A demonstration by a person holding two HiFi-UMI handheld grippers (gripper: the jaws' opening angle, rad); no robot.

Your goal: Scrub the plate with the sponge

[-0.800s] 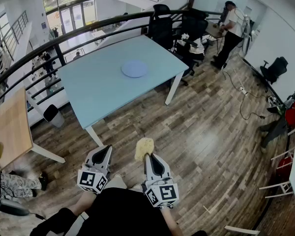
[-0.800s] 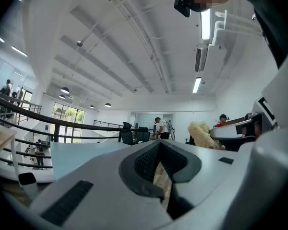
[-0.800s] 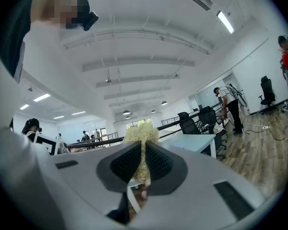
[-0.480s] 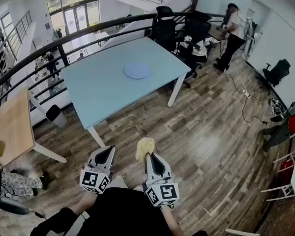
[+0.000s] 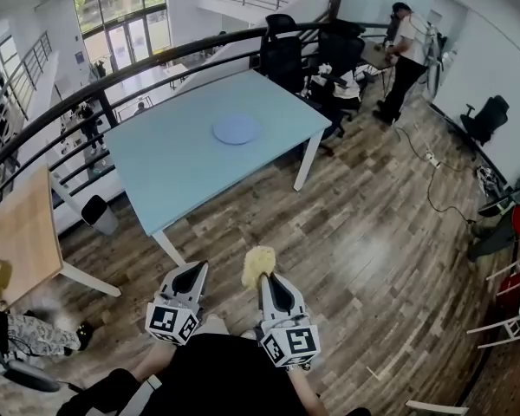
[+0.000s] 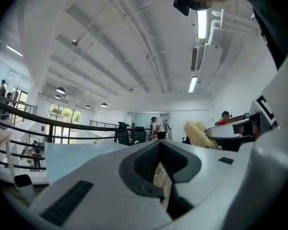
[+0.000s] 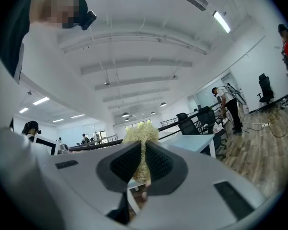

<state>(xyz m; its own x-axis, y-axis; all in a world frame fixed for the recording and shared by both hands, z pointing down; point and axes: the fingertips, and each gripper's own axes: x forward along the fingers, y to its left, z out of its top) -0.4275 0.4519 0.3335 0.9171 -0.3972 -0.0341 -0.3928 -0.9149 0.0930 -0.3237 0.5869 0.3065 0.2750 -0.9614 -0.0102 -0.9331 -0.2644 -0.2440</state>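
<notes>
Sponge (image 5: 257, 265), apparently upright, in right gripper (image 5: 263, 278)

We log the left gripper (image 6: 161, 147) with its jaws pressed together, only a thin slit between the pads. Past its tip, to the right, sits the shaggy yellow sponge (image 6: 199, 133); the pale blue counter (image 6: 72, 155) spreads to the left.
</notes>
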